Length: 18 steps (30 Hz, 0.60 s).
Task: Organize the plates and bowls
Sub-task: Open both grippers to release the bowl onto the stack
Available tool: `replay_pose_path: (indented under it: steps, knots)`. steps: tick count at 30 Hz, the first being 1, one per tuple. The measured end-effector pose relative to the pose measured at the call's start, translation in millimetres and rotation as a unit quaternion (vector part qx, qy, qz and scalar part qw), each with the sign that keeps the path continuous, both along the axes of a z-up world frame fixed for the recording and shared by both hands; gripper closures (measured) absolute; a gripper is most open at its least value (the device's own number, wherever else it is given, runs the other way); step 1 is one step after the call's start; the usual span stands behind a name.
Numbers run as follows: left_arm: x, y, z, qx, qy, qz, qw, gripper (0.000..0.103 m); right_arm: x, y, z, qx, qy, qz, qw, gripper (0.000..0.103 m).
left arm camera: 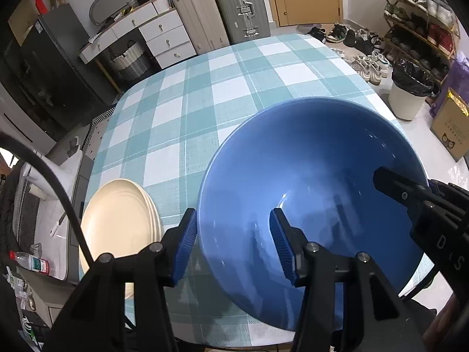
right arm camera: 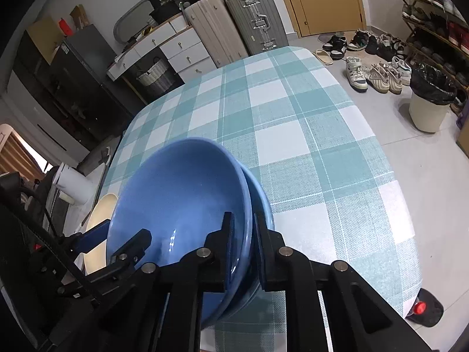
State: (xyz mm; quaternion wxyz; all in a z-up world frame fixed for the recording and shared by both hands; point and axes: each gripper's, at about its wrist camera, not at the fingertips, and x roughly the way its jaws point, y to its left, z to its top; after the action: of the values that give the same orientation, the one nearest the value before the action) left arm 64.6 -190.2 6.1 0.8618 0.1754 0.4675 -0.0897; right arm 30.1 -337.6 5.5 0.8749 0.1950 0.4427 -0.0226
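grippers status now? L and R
Left gripper: open, straddling the blue bowl's rim, pads off it.
Right gripper: shut on the blue bowl's rim.

Black hand-held gripper (left arm camera: 231, 243) frames, ribbed blue pads (left arm camera: 187, 240), silver screws, a black cable (left arm camera: 55, 182)

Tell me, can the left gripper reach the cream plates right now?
Probably yes: the left gripper stands open astride the blue bowl's rim, and the cream plates lie uncovered just beside it.
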Motion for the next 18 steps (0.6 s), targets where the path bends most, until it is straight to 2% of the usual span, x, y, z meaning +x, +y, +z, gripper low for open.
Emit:
replay_pose_path:
  steps: [13,18]
  knots:
    - [11.8,15.3,-3.3,-0.031,0.025,0.024,0.9989,0.051,5.8,16.5,8.8,-0.068,0.02,0.016,0.997,0.087]
    - [14.0,22.1,-10.5,-0.044,0.036,0.031,0.9979,0.051,11.8,26.5,10.1,-0.111,0.046,0.03,0.992,0.087]
